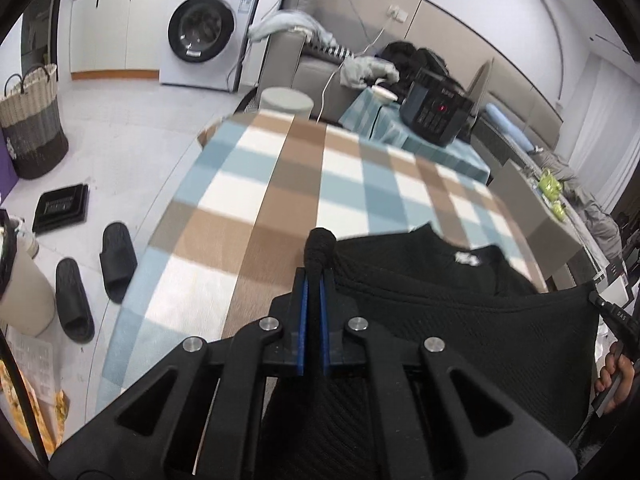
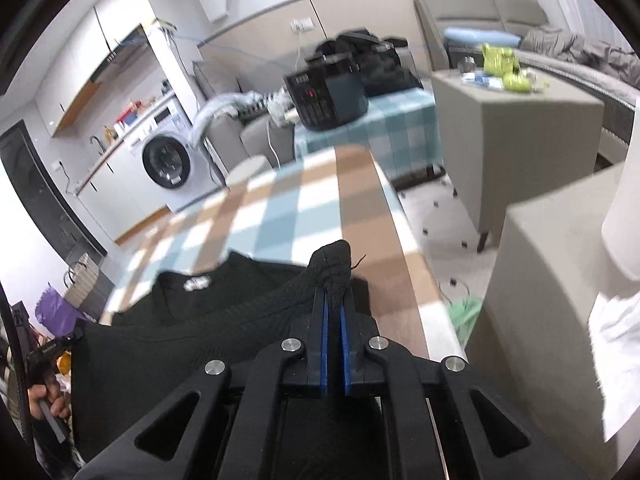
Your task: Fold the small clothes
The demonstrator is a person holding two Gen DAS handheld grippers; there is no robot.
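Observation:
A small black knit top [image 1: 460,312] with a white neck label [image 1: 466,258] is held up over the near end of a checked table [image 1: 280,184]. My left gripper [image 1: 315,280] is shut on one corner of the top, with a bunch of cloth sticking out past the fingertips. My right gripper [image 2: 334,304] is shut on the other corner of the black top [image 2: 224,320]. The cloth is stretched between the two grippers. The right gripper also shows at the right edge of the left wrist view [image 1: 600,304], and the left gripper at the left edge of the right wrist view [image 2: 60,344].
A dark appliance [image 1: 436,112] sits on a second checked surface beyond the table. A washing machine [image 1: 204,32], a woven basket [image 1: 32,120] and two black slippers [image 1: 96,280] are on the floor side at left. Grey boxes [image 2: 516,128] stand to the right.

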